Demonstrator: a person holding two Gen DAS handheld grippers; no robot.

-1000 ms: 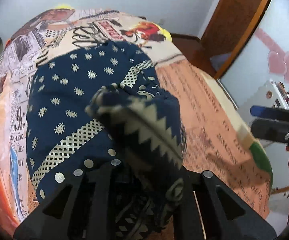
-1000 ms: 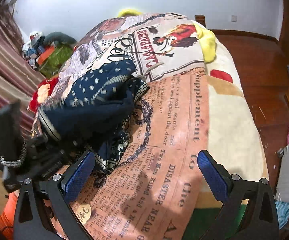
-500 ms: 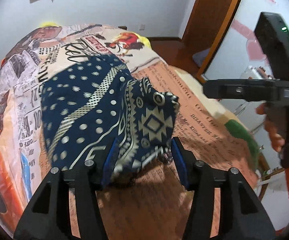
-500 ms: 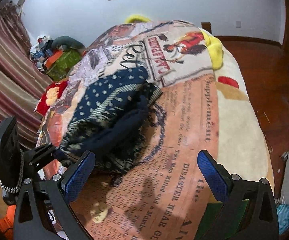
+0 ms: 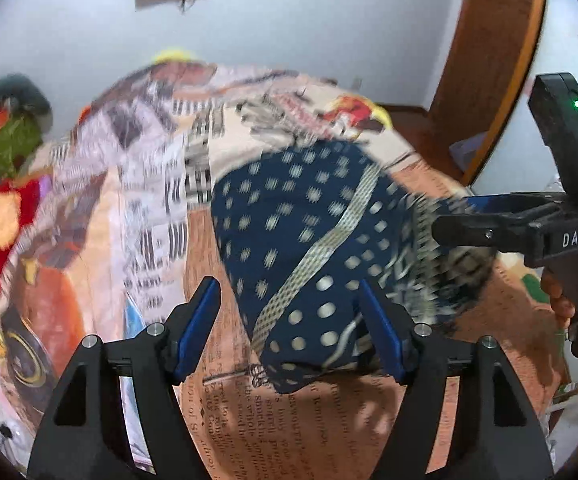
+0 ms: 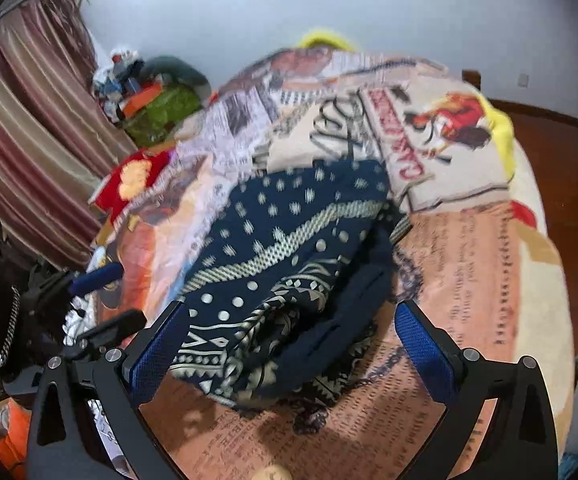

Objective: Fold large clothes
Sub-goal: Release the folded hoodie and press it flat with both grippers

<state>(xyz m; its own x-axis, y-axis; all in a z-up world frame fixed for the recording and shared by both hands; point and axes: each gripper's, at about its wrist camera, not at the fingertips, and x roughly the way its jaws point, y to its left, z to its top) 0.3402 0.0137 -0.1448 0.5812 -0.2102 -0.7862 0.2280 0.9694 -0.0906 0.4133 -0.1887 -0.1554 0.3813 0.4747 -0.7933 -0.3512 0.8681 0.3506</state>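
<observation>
A navy garment with cream dots and geometric bands (image 5: pixel 309 240) lies folded in a heap on the bed; it also shows in the right wrist view (image 6: pixel 289 264). My left gripper (image 5: pixel 293 328) is open and empty, its blue pads (image 5: pixel 197 328) either side of the garment's near edge and above it. My right gripper (image 6: pixel 293 348) is open and empty, just in front of the garment's thick near fold. The right gripper shows from the side in the left wrist view (image 5: pixel 489 224), over the garment's right end. The left gripper appears at the left in the right wrist view (image 6: pixel 101 296).
The bed is covered by a newspaper-print blanket (image 6: pixel 469 288) in orange and cream. A pile of clothes and toys (image 6: pixel 149 96) sits at the far left by striped curtains (image 6: pixel 29 140). A wooden door (image 5: pixel 489 60) and wood floor lie to the right.
My left gripper let go of the garment, opened wide and drew back. The garment now lies in a heap on the bed. The right gripper stayed open and moved closer to the garment.
</observation>
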